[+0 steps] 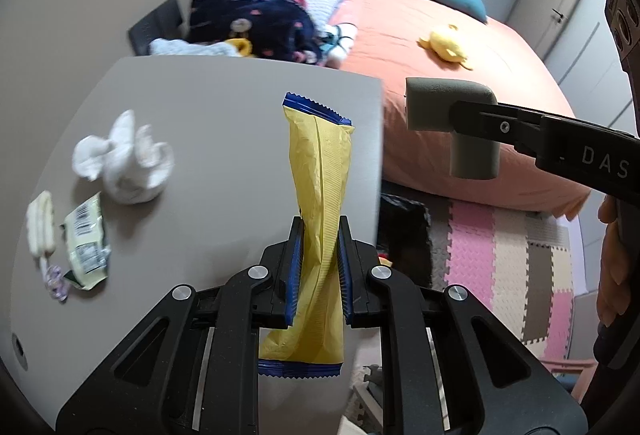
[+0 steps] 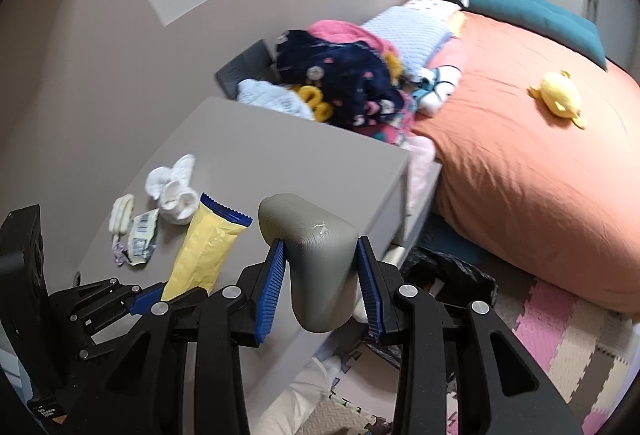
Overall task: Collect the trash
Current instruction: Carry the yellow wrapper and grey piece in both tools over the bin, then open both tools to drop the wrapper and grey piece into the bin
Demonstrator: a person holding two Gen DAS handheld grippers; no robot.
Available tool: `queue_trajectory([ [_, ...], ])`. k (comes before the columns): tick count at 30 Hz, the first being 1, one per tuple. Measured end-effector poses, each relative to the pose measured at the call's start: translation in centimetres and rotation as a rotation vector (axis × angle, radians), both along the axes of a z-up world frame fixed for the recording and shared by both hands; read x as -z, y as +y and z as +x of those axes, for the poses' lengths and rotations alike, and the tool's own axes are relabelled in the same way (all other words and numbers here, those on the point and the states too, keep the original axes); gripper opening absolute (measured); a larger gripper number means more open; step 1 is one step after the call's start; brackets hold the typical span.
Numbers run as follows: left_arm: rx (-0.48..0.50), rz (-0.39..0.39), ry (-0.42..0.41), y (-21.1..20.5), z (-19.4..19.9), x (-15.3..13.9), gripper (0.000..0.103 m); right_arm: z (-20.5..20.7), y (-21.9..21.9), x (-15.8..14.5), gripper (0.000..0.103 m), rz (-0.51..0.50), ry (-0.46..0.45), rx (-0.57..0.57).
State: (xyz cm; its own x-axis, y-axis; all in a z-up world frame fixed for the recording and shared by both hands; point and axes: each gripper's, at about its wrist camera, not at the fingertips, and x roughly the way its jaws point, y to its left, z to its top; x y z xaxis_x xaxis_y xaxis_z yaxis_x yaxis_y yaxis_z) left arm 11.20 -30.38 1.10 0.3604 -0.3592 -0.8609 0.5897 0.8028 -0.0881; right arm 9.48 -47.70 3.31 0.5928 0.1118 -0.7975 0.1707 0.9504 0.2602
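Observation:
My left gripper (image 1: 319, 235) is shut on a yellow wrapper with blue crimped ends (image 1: 320, 171), held upright over the right part of the grey table (image 1: 224, 99). My right gripper (image 2: 322, 247) is shut on a grey L-shaped foam corner guard (image 2: 316, 247), which hangs beyond the table's right edge in the left wrist view (image 1: 452, 107). The wrapper (image 2: 204, 243) and the left gripper (image 2: 154, 295) show at the lower left of the right wrist view. On the table lie a crumpled white tissue (image 1: 124, 159), a pale green torn packet (image 1: 86, 239) and a small white roll (image 1: 40, 227).
A black bin or bag (image 1: 404, 231) sits on the floor between the table and the bed (image 1: 460, 75). A clothes pile (image 1: 256, 19), pillows and a yellow plush (image 1: 446, 43) lie on the orange cover. Pink and beige foam mats (image 1: 504, 267) cover the floor.

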Motion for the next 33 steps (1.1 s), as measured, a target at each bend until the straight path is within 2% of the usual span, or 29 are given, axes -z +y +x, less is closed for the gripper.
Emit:
queue_trajectory([
  [11,0.120,0.002,0.028,-6.4,-1.6,0.6,0.016,-3.4,-7.4,1.1,0.038,-0.003,0.025,0.151],
  [25,0.250,0.046,0.105,-13.6,-3.6,3.9,0.016,-6.7,-15.3,3.6,0.039,-0.018,0.092,0.327],
  [26,0.259,0.055,0.116,-14.2,-3.8,4.2,0.022,-6.8,-15.8,3.9,0.042,-0.026,0.103,0.348],
  [27,0.263,0.064,0.122,-14.4,-3.8,4.5,0.029,-6.7,-16.2,4.1,0.052,-0.034,0.114,0.368],
  [28,0.266,0.080,0.124,-14.7,-3.9,4.7,0.057,-6.8,-16.6,4.2,0.059,-0.041,0.117,0.385],
  [29,0.268,0.089,0.113,-14.9,-4.1,4.9,0.085,-6.8,-16.9,4.3,0.071,-0.051,0.117,0.402],
  [30,0.269,0.083,0.091,-15.0,-4.2,4.8,0.092,-6.8,-17.2,4.2,0.073,-0.065,0.111,0.413],
  [31,0.269,0.077,0.077,-14.9,-4.4,4.7,0.095,-6.8,-17.5,4.2,0.073,-0.071,0.108,0.411],
  [33,0.278,0.084,0.080,-15.0,-4.5,4.8,0.095,-6.7,-17.8,4.2,0.073,-0.085,0.110,0.417],
])
